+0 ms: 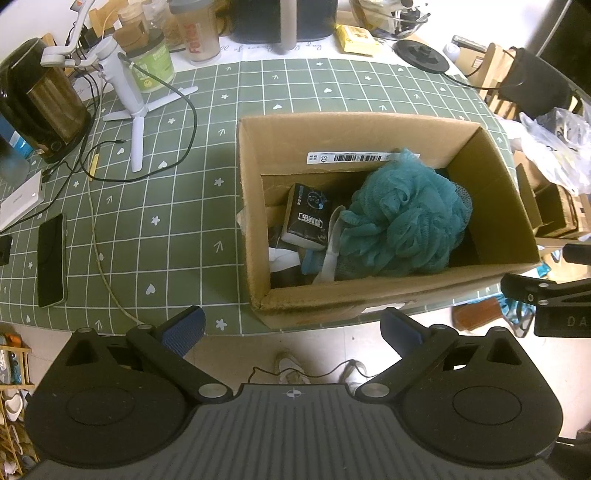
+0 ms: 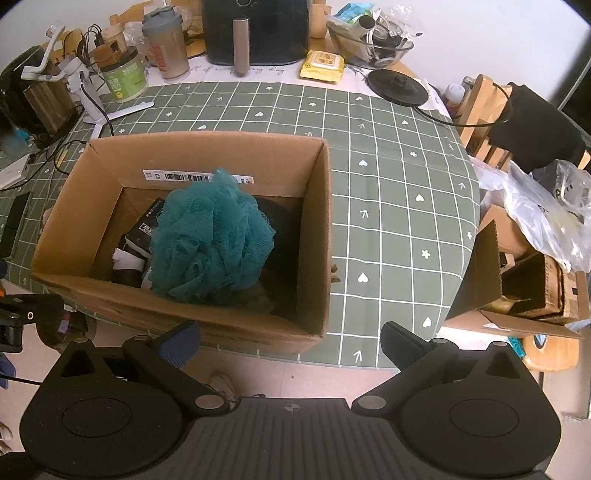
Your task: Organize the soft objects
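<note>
A teal mesh bath pouf (image 1: 402, 218) lies in an open cardboard box (image 1: 314, 299) on the green checked tablecloth. Beside it in the box are a black-and-white packet (image 1: 308, 214), a pale strap (image 1: 330, 251) and dark items. My left gripper (image 1: 291, 328) is open and empty, held off the table's near edge in front of the box. In the right wrist view the pouf (image 2: 212, 240) fills the middle of the box (image 2: 184, 314). My right gripper (image 2: 290, 341) is open and empty, near the box's front right corner. The right gripper's side shows in the left view (image 1: 546, 295).
A black phone (image 1: 51, 254), cables, a white tripod (image 1: 129, 96) and a kettle (image 1: 37, 99) lie left of the box. Jars, a shaker cup, an air fryer (image 2: 255, 29) and a glass bowl stand at the back. A second carton (image 2: 524, 288) and plastic bags sit right.
</note>
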Motion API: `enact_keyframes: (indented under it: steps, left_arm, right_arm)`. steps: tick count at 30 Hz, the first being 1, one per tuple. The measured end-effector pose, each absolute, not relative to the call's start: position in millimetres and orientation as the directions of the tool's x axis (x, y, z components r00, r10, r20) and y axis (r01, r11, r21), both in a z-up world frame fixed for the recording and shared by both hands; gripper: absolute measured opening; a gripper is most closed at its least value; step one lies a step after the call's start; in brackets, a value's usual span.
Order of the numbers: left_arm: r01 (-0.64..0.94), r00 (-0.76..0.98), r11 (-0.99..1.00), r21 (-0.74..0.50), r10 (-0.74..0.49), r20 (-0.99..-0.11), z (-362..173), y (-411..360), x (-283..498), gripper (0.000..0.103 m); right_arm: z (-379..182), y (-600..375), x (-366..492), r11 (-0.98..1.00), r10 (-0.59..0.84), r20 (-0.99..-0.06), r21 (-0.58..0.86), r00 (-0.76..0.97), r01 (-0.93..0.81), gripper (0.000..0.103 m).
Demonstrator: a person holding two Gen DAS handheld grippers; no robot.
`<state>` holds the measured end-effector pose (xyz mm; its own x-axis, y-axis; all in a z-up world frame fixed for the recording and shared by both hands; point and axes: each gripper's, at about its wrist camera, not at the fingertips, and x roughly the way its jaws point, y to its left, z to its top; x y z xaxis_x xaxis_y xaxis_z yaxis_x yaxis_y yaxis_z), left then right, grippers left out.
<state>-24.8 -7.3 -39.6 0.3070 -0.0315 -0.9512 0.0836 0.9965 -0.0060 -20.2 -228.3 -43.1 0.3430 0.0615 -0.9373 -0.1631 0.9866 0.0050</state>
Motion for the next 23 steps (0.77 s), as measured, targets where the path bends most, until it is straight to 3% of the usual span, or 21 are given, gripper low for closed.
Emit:
enact_keyframes:
  steps: [23]
  left_arm:
    - [0.082,0.335,0.997,-0.010,-0.037,-0.941,-31.7,-7.6,-24.2,0.103]
  right_arm:
    - [-42.0,-229.2,-22.1,0.987,0.057,-0.939,0.003,0.339,-0.158,0.103]
